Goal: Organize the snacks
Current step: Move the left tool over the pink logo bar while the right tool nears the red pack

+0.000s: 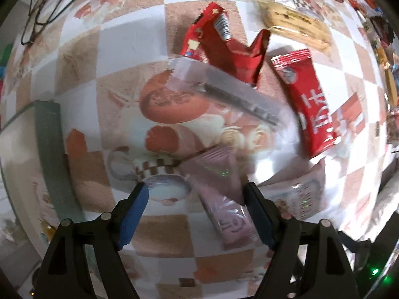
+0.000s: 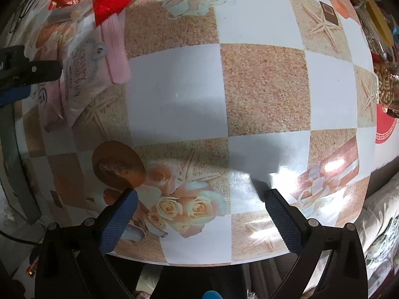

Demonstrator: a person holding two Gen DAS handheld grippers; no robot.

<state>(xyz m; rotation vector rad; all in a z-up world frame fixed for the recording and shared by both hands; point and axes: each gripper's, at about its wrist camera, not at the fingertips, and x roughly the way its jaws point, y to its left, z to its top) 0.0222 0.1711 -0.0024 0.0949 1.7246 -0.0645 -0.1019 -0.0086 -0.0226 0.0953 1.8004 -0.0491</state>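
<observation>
The mauve foil snack bar packet (image 1: 222, 199) lies flat on the checked, rose-printed surface (image 1: 129, 42), beneath the wide-open left tongs (image 1: 197, 208), nearer their right finger. It looks light, crinkly and slippery; grip across its narrow middle. Beyond it lies a red wrapper (image 1: 309, 99). The right tongs (image 2: 199, 214) gape, empty.

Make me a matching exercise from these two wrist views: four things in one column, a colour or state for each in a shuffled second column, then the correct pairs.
Things:
1. Flat snack packet with white characters
2. Snack packet between the left gripper fingers
3. Cookie pack at the far side
4. Right gripper

Descriptions:
A. Yellow-tan
B. Open, nothing between its fingers
C. Pale pink-purple
D. Red

Pairs: 1-D, 2-C, 3-A, 4-B
</observation>
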